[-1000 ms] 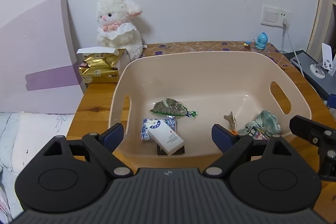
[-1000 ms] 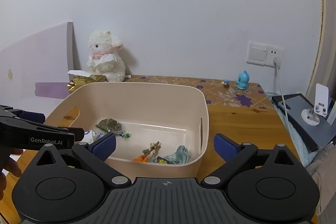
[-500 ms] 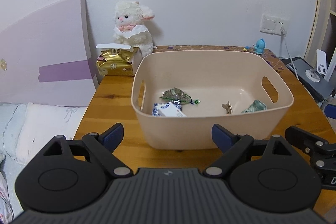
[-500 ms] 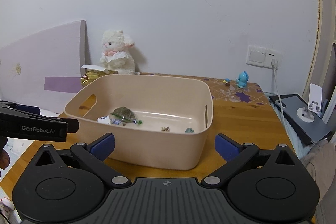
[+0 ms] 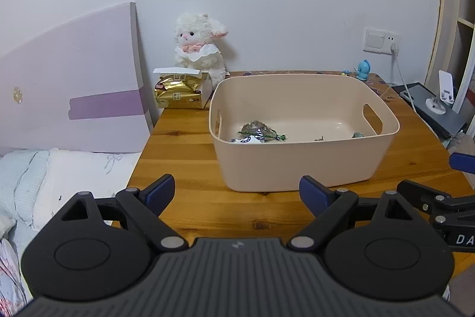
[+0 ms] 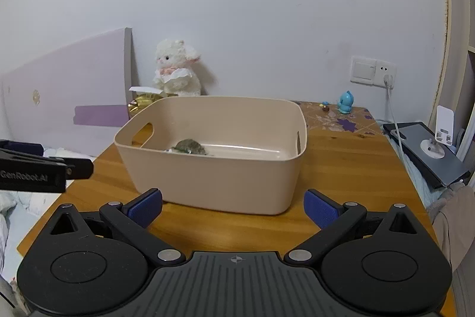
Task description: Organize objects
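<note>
1. A beige bin [image 5: 305,165] stands on the wooden table [image 5: 190,168], with handle slots in its end walls.
2. Inside lie a green-and-silver wrapped packet [image 5: 258,130], a white-and-blue pack [image 5: 246,140] just beside it, and small items at the far end, mostly hidden by the wall.
3. The left gripper [image 5: 237,193] and the right gripper [image 6: 233,207] hover near the bin, both spread wide and empty.

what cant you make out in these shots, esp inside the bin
- Left wrist view: the beige bin's near wall hides most of its floor; a green wrapper shows, the small bits at right are unidentifiable.
- Right wrist view: the left gripper is cut off by the left edge.
- Gold packet's print: too small.
</note>
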